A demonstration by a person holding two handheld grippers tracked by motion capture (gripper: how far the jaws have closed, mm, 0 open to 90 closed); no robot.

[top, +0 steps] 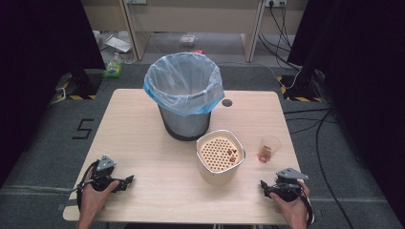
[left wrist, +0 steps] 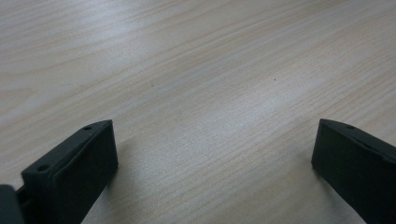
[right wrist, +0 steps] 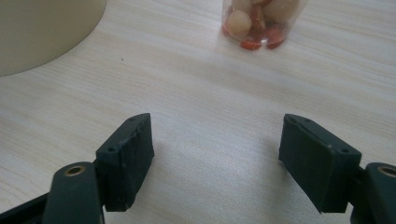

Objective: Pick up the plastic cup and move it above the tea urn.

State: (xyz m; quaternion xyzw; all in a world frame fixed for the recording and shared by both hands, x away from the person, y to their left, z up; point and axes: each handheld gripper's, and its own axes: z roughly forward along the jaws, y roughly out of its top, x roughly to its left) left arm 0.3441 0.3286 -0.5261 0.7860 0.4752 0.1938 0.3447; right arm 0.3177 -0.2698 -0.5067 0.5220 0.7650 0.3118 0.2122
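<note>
A: What is laid out on the pale wood-grain bench (top: 143, 143)?

B: A round grey waste bin lined with a thin, crinkled blue-white plastic bag (top: 184, 95) is seen toward the far middle. Just in front of it, a cream, rounded-square container topped by a perforated strainer insert (top: 220, 155) is placed, with a few brown scraps lying on the holes. To its right, a small clear plastic cup (top: 269, 148) is found, holding pale and reddish food pieces at its bottom.

A: How are the grippers held?

B: The left gripper (top: 125, 181) is rested at the near left edge of the bench, grasped by a hand; its matte black, blocky jaws are spread wide, with smooth bare wood between them. The right gripper (top: 265, 187) is held at the near right edge, its jaws likewise spread wide and nothing pinched.

A: Where is the cup relative to the right gripper?

B: It is seen ahead of the jaws, apart from them, with the container's curved cream wall (right wrist: 42, 32) off to the left in the right gripper view.
</note>
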